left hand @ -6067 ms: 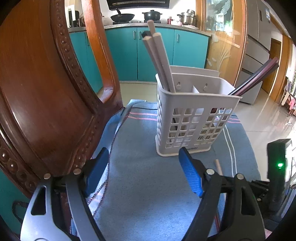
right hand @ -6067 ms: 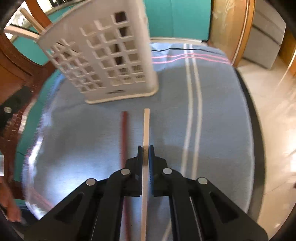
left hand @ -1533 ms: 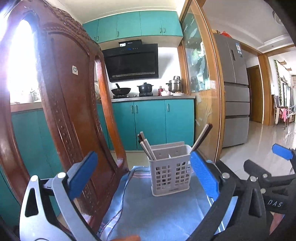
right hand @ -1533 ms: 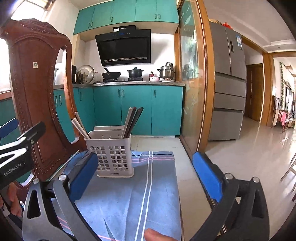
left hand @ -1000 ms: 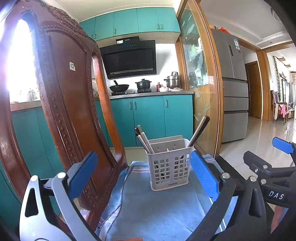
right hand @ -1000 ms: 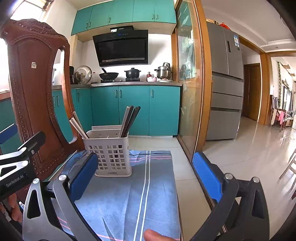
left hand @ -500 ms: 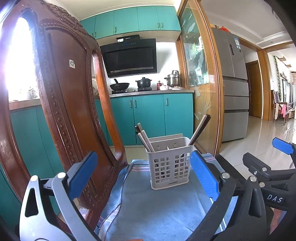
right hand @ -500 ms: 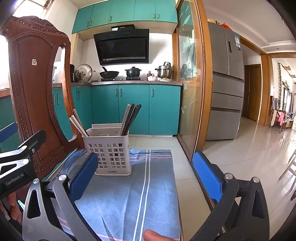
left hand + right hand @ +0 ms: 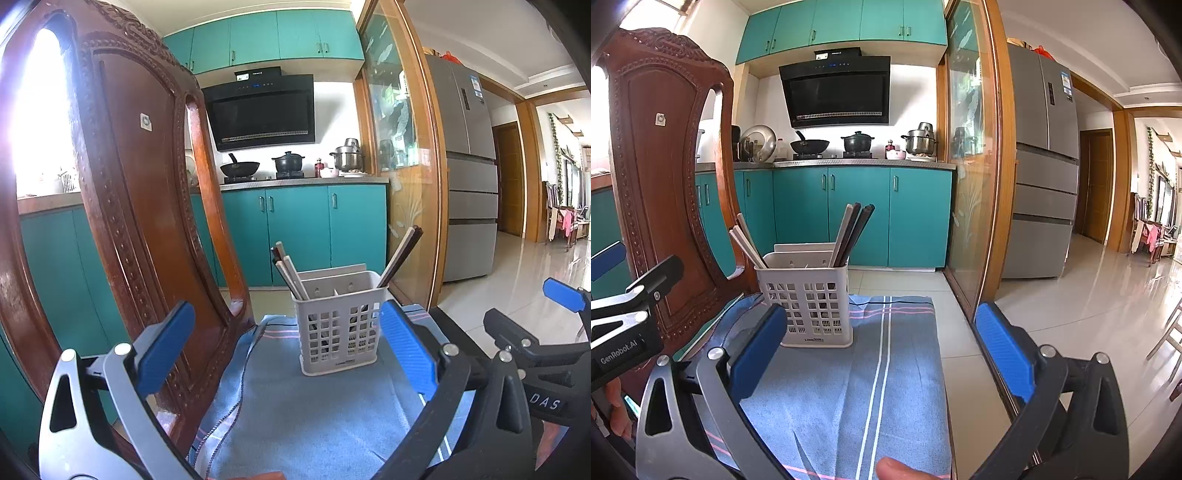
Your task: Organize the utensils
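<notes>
1. Left wrist view: my left gripper is spread wide and carries nothing. The utensil basket stands upright on the blue cloth, ahead between my fingers. Pale chopsticks lean out of its left compartment, dark chopsticks out of its right.
2. I'd call those sticks light, stiff and a bit slick, so pinch one mid-shaft, above the rim. The lattice basket looks light too; a sideways nudge could tip it.
3. The carved wooden chair crowds my left side, close to the cloth edge. My right gripper sits near on the other side.
4. Right wrist view: my right gripper is also wide apart and empty. The basket sits left of centre on the cloth.
5. No loose utensil shows on the cloth, so sorting looks done. To my right the cloth ends and the tiled floor drops away: open air, but a fall hazard.
</notes>
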The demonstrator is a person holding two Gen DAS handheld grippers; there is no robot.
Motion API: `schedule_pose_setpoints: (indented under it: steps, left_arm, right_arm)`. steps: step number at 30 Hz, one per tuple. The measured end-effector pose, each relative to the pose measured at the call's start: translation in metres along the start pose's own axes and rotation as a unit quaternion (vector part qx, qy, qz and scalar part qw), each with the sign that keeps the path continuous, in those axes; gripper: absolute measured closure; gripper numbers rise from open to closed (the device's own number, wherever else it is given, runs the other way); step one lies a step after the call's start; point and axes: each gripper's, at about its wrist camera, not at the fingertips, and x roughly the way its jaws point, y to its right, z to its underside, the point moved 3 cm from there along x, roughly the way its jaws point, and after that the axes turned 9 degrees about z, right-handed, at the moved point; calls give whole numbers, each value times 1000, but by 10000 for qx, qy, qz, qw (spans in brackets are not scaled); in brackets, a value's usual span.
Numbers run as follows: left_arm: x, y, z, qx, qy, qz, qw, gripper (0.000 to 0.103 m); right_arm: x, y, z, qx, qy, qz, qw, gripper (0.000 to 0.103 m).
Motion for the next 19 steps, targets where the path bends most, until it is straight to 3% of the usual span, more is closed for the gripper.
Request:
schedule_pose_setpoints:
  steps: [10, 14, 17, 19]
  left_arm:
    - [-2, 3, 2, 79, 111, -208, 9997, 3]
    - [4, 2, 5, 55, -52, -191, 9998, 3]
    - [15, 0, 13, -85, -369, -122, 9992, 3]
    - [27, -2, 22, -219, -707, -76, 9972, 3]
  right_arm:
    - [2, 0, 3, -38, -41, -22, 10000, 3]
    - [7, -1, 5, -76, -121, -34, 9999, 3]
    - [25, -6, 14, -234, -402, -82, 9989, 3]
    - [56, -18, 31, -519, -989, -74, 9937, 3]
